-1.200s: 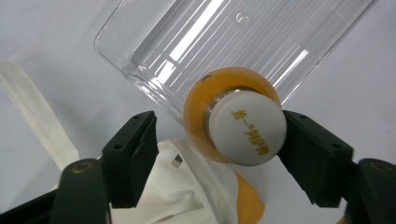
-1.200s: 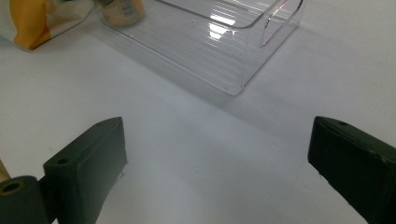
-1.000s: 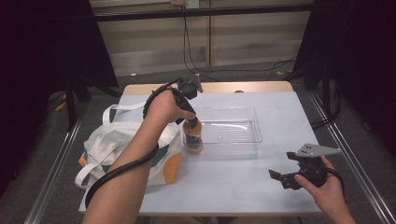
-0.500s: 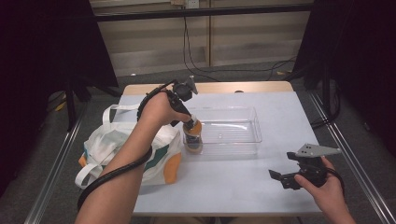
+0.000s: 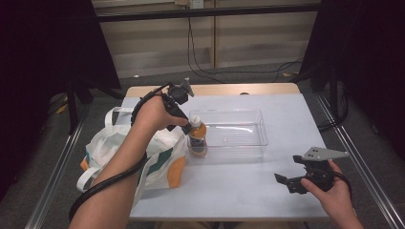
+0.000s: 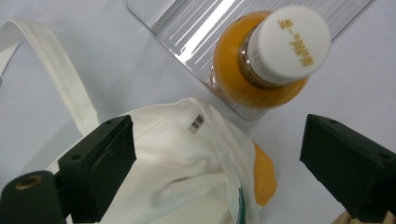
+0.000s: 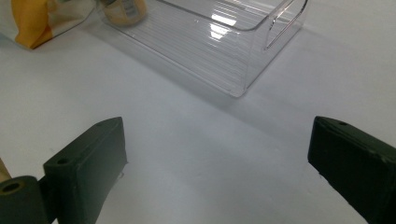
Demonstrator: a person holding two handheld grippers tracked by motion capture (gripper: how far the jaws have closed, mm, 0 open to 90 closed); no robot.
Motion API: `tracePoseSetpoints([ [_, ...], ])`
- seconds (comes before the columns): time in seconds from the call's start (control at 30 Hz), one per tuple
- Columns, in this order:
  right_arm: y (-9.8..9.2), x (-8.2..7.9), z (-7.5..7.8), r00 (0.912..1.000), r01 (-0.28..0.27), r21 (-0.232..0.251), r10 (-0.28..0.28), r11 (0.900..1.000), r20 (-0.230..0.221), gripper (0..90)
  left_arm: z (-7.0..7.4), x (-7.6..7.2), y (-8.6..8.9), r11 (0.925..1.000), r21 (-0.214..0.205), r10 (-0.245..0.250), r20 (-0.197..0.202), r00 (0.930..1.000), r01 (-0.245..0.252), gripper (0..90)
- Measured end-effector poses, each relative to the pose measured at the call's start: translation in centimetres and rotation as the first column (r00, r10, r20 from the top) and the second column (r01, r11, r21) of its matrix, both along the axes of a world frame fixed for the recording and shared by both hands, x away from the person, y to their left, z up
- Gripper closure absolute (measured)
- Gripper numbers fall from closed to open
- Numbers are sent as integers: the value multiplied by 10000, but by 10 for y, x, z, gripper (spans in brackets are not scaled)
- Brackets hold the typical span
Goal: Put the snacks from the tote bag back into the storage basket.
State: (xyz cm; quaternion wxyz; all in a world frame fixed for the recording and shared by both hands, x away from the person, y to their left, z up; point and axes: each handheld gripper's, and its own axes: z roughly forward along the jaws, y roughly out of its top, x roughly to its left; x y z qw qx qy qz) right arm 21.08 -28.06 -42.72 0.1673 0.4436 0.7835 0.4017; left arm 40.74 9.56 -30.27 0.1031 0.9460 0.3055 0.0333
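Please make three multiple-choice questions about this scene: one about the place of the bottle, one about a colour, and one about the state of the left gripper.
1. Where does the bottle stand?
A. in the clear tray, at its end near the bag
B. inside the white bag
C. on the floor

2. What colour is the bottle's cap?
A. red
B. white
C. black

3. How do the fingers of the left gripper stand?
A. shut on the cap
B. shut on the bag's handle
C. open, with nothing gripped

Answers:
1. A, since the left gripper view shows the bottle inside the tray's corner.
2. B, since the cap is white with gold letters.
3. C, since the fingers have just been opening and stand wide apart, clear of the bottle.
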Motion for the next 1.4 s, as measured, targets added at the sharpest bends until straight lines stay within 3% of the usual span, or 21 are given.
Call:
tracePoseSetpoints([
  [0.47,6,3,0,9998,-173,-28,173,9998,7,42,7,-11,22,9997,-257,52,231,9997,-46,86],
  [0.8,10,7,0,9996,-278,-63,277,9996,-51,42,1,-22,42,9993,-293,234,168,9996,-229,81],
  [1.4,10,7,0,9996,-268,-53,267,9996,-57,42,9,-34,59,9973,-725,154,213,9997,-138,68],
])
